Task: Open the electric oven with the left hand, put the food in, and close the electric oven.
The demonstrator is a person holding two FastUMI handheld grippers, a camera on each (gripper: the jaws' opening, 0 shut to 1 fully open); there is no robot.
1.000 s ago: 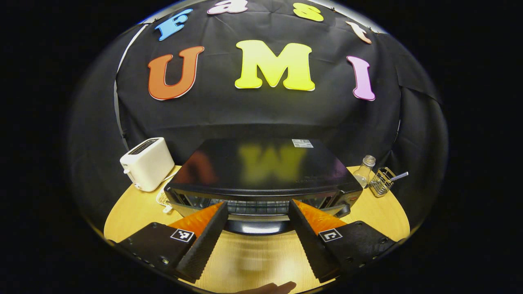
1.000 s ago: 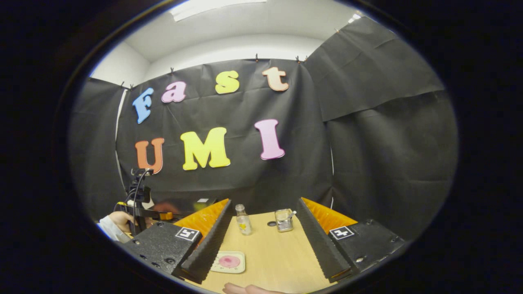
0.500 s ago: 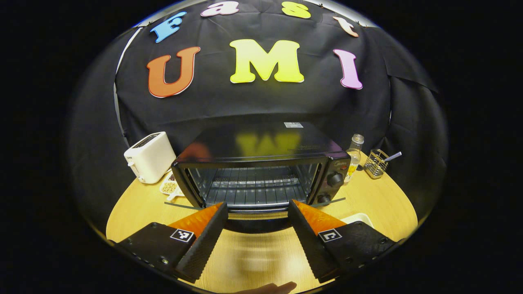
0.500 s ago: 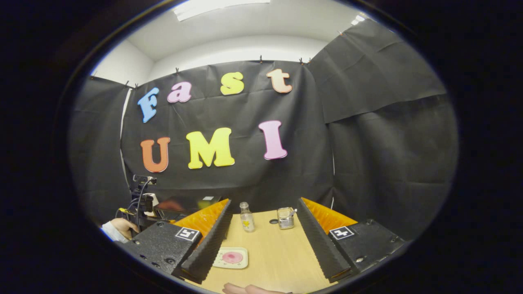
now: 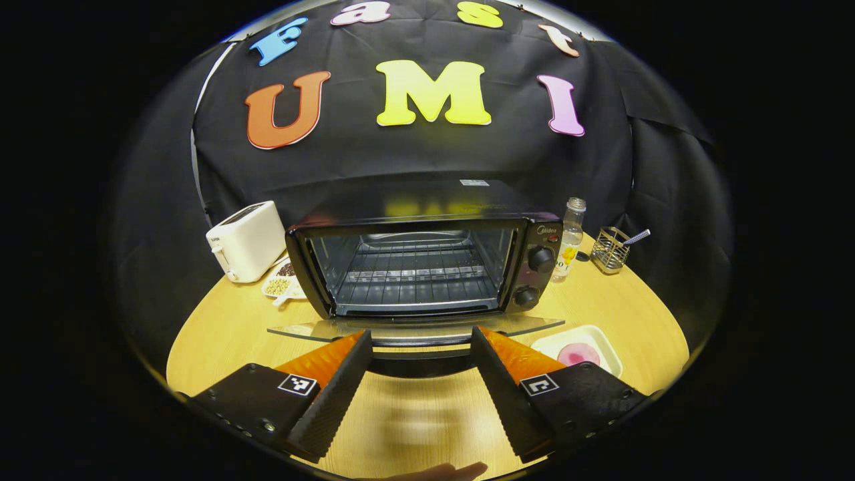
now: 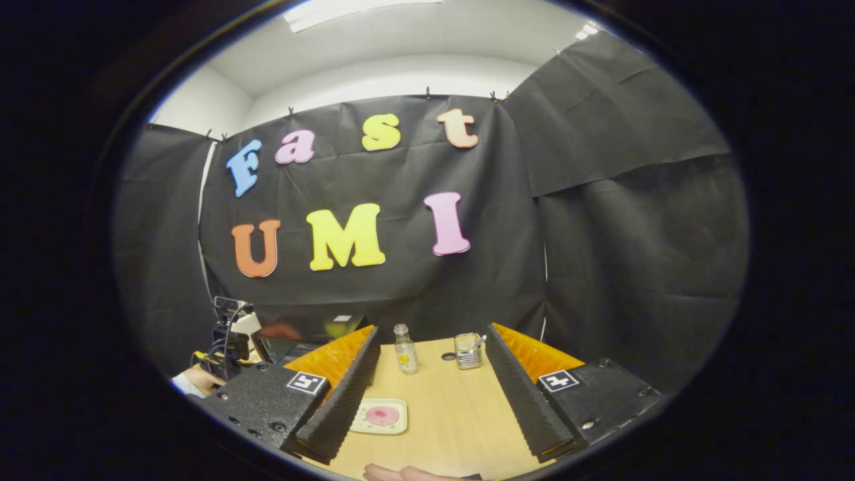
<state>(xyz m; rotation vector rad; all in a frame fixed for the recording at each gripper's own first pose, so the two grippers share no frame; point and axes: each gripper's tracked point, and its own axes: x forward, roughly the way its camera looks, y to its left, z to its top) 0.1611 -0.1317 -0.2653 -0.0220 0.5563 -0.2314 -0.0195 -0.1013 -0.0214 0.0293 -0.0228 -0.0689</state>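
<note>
The electric oven point(image 5: 421, 257) stands at the middle of the round wooden table point(image 5: 220, 334), its glass door point(image 5: 414, 329) folded down flat toward the camera and the wire rack point(image 5: 414, 274) inside bare; its two knobs point(image 5: 540, 259) sit on the right of the front. The door's dark handle point(image 5: 419, 364) lies between the fingers of the left gripper point(image 5: 421, 347), which are spread wide and press on nothing. The food, a pink round piece point(image 5: 578, 354), lies in a pale tray point(image 5: 604, 336) on the table just right of the open door; in the right gripper view the same tray point(image 6: 379, 416) lies low between the spread fingers of the right gripper point(image 6: 431, 347), untouched. A white toaster point(image 5: 246, 240) stands left of the oven; a small bottle point(image 5: 570, 239) and a wire holder point(image 5: 609, 250) stand to its right.
</note>
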